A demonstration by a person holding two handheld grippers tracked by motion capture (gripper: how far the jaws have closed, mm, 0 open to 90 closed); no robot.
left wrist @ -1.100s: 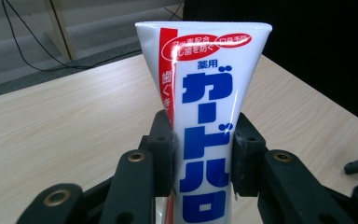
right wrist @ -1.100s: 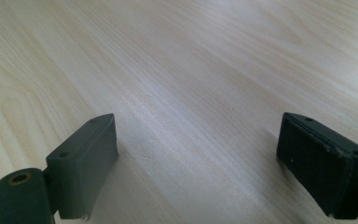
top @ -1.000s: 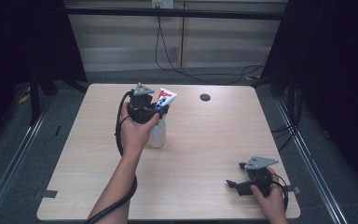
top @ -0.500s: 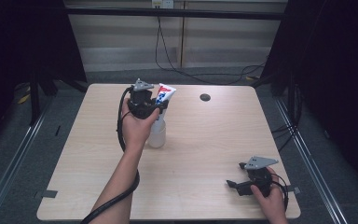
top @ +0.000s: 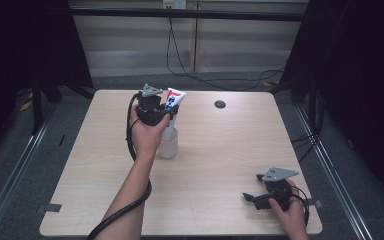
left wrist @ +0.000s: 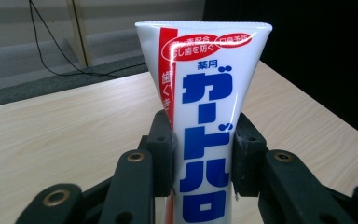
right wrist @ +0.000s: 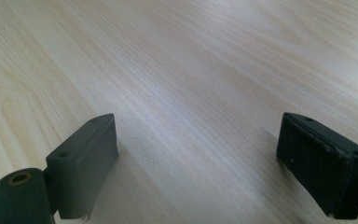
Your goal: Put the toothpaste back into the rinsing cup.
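Left claw [left wrist: 203, 154] clamped on tube [left wrist: 204, 116], upright, crimped end up, above cup [top: 168, 143], upper centre; right claw [right wrist: 196, 163] wide open on desk [top: 220, 150], lower right.

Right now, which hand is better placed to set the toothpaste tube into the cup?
Left. The left gripper is shut on the toothpaste tube directly above the cup. The right gripper sits open, empty, near the table's front right corner.

Light wood table [top: 220, 165]; dark round hole [top: 220, 104] upper right of centre; black cables [top: 180, 55] on floor, top.
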